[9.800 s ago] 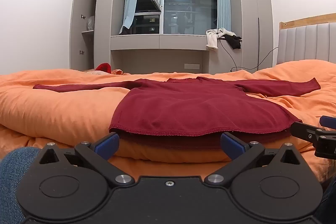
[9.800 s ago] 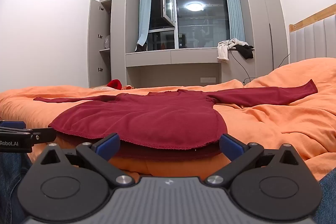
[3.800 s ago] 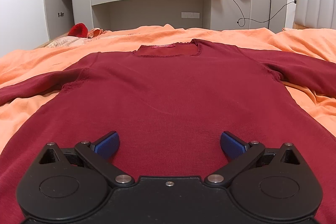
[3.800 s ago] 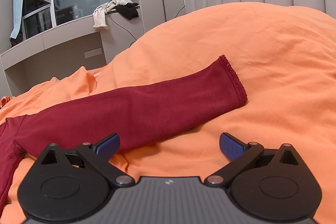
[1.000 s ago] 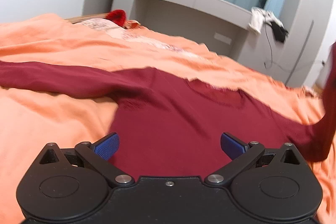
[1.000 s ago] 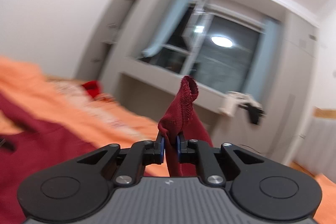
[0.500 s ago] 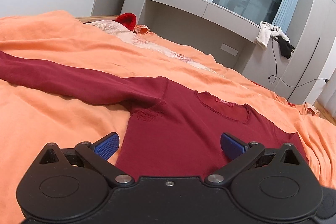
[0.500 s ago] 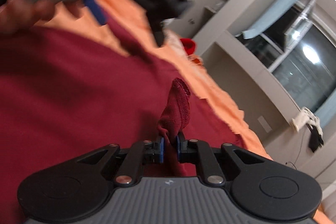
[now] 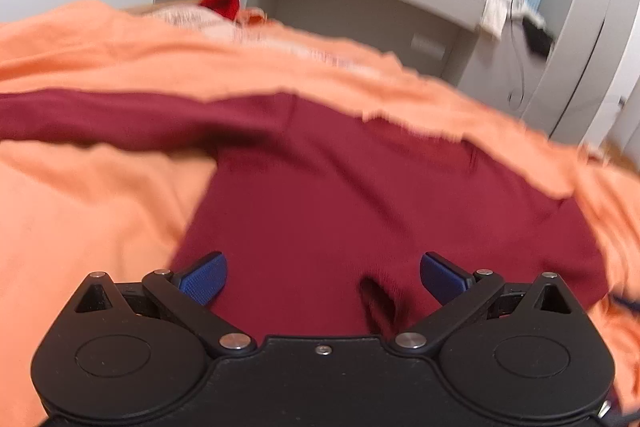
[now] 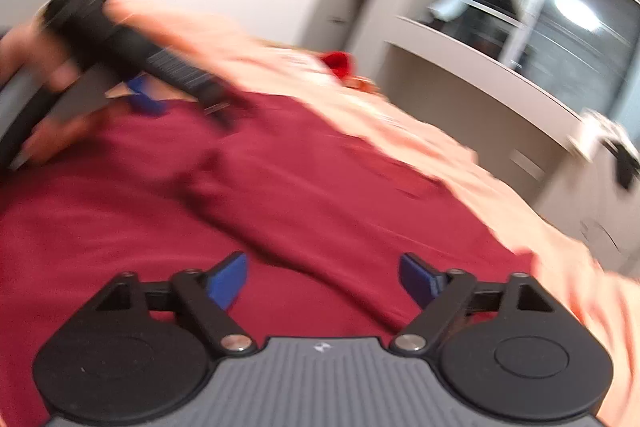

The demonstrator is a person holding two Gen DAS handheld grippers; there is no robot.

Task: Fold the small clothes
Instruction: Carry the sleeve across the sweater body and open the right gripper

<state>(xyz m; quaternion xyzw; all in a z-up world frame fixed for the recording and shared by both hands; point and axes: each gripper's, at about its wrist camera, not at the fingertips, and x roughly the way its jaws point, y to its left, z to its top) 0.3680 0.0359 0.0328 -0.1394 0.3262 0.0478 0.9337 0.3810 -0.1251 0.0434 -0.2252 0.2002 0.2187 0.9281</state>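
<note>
Maroon long-sleeved top (image 9: 360,211) lay flat on the orange duvet (image 9: 80,211), its right sleeve (image 10: 304,211) folded across the body toward 10 o'clock. The right gripper (image 10: 322,277) was opening, jaws wide, with no cloth between them. The left gripper (image 9: 320,277) stood wide and empty over the chest; its other sleeve (image 9: 100,119) stretched out toward 9 o'clock. I think the released sleeve could slide back or bunch, because the duvet beneath was soft and uneven.
</note>
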